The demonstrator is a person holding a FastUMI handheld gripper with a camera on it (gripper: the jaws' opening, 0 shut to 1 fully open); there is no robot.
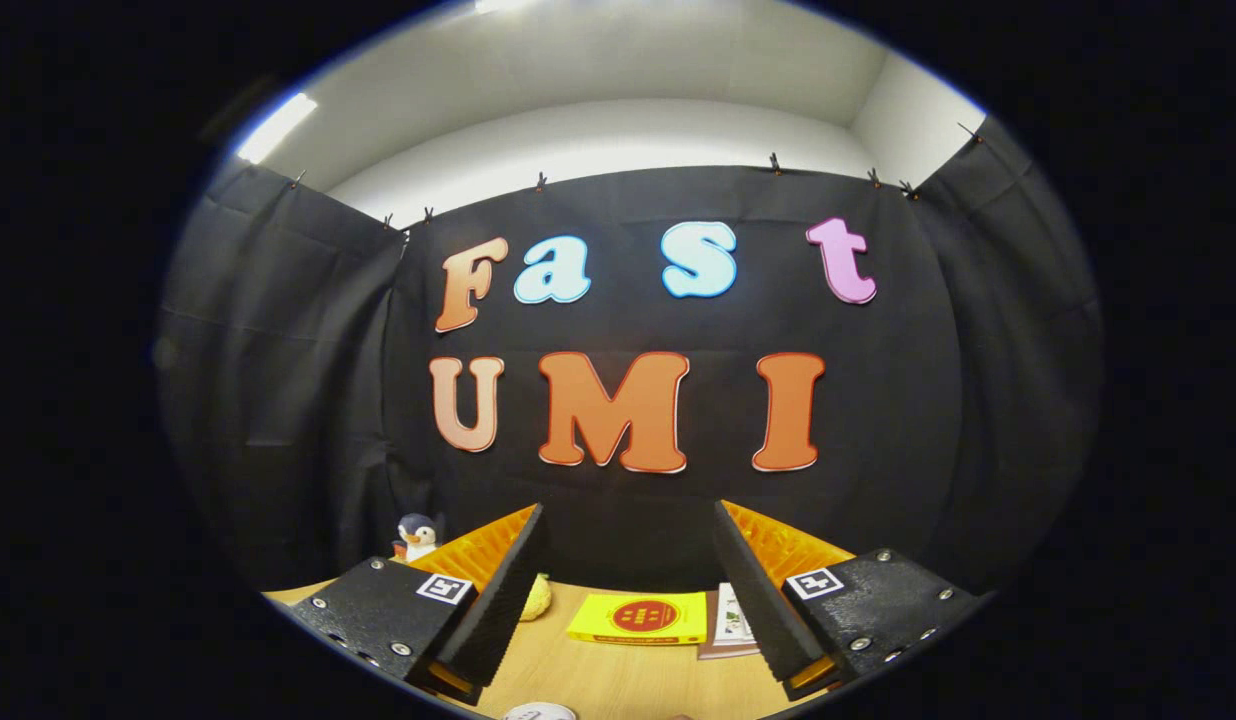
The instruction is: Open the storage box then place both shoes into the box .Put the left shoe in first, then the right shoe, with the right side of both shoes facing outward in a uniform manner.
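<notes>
My gripper [628, 585] is held level above a wooden table [618, 680], its two fingers spread wide apart with nothing between them. Its view points at the booth's black cloth wall. A flat yellow box [640, 618] with a red round mark lies on the table between and beyond the fingers.
A small penguin toy [416, 535] stands at the back of the table, past the left finger. A yellow soft object [535, 598] peeks out beside that finger. A thin booklet [730, 628] lies to the right of the yellow box. A white round item [540, 712] sits at the table's near edge.
</notes>
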